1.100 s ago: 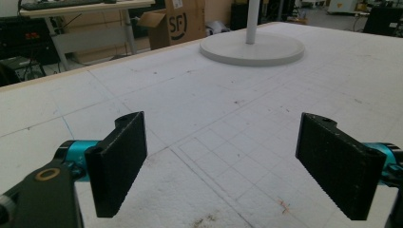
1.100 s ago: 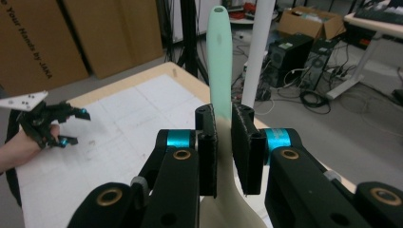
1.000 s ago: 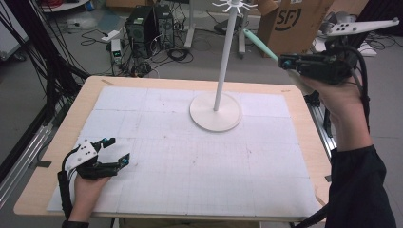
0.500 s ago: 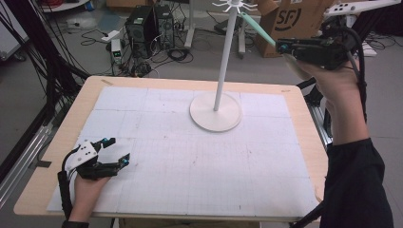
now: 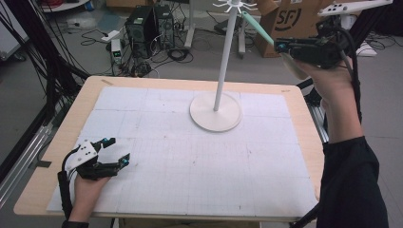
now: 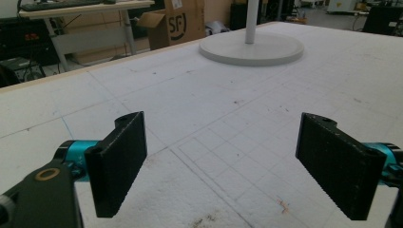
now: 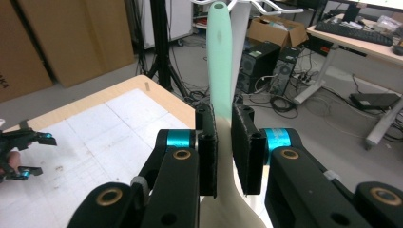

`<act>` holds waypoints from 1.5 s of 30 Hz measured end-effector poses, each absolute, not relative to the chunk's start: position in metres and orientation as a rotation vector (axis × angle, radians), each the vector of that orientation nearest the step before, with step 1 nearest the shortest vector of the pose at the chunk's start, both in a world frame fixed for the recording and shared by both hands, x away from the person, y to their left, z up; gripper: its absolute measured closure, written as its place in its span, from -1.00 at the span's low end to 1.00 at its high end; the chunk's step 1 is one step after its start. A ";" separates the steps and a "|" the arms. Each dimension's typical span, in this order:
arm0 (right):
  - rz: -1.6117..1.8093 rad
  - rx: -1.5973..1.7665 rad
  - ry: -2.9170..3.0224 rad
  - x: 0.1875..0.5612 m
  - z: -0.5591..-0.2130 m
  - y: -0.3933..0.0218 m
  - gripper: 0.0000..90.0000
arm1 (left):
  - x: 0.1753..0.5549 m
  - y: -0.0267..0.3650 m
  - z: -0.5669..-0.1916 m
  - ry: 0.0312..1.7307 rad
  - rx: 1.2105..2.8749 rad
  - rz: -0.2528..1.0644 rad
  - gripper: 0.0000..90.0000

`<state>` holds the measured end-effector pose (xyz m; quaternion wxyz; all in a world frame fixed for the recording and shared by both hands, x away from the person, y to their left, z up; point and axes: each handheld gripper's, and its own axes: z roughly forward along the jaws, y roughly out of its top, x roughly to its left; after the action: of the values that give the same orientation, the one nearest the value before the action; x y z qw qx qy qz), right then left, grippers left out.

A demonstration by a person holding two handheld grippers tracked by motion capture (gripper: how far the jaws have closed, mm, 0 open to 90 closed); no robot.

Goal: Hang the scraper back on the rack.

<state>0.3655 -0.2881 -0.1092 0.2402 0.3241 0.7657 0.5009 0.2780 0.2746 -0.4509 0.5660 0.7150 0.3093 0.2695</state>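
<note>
A white hook stand (image 5: 223, 61) rises from its round base (image 5: 215, 112) at the table's far middle, its hooks (image 5: 234, 5) at the top. My right gripper (image 5: 285, 47) is held high to the right of the stand, shut on a utensil with a mint-green handle (image 5: 256, 26) and a cream head. In the right gripper view the handle (image 7: 220, 61) stands up between the jaws of the right gripper (image 7: 224, 142), its end hole close under the hooks (image 7: 266, 5). My left gripper (image 5: 118, 150) rests open on the mat at the near left, and the left gripper (image 6: 228, 142) holds nothing.
A white gridded mat (image 5: 190, 156) covers the wooden table (image 5: 47, 190). Beyond the far edge are a cardboard box (image 5: 290, 19), a computer tower (image 5: 142, 23) and floor cables. The stand base (image 6: 252, 47) lies ahead of the left jaws.
My right gripper has risen and moved left with the utensil, bringing the handle's end up to the stand's hooks. The left gripper has stayed put.
</note>
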 end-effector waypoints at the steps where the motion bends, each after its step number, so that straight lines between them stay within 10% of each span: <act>1: 1.368 0.891 2.095 0.366 -0.109 -0.288 0.82 | 0.278 0.275 -0.451 0.726 1.682 0.634 -0.60; 28: 1.342 0.943 2.127 0.389 -0.131 -0.280 0.79 | 0.278 0.275 -0.451 0.724 1.685 0.632 -0.60; 38: 1.404 0.872 2.087 0.379 -0.163 -0.290 -0.05 | 0.278 0.275 -0.451 0.728 1.682 0.632 -0.60; 45: 1.491 0.848 2.053 0.355 -0.225 -0.313 -0.26 | 0.277 0.274 -0.451 0.726 1.688 0.639 -0.60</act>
<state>0.3548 -0.3130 -0.2248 0.2309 0.3083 0.7466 0.5424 0.2774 0.2742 -0.4508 0.5631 0.7170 0.3085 0.2713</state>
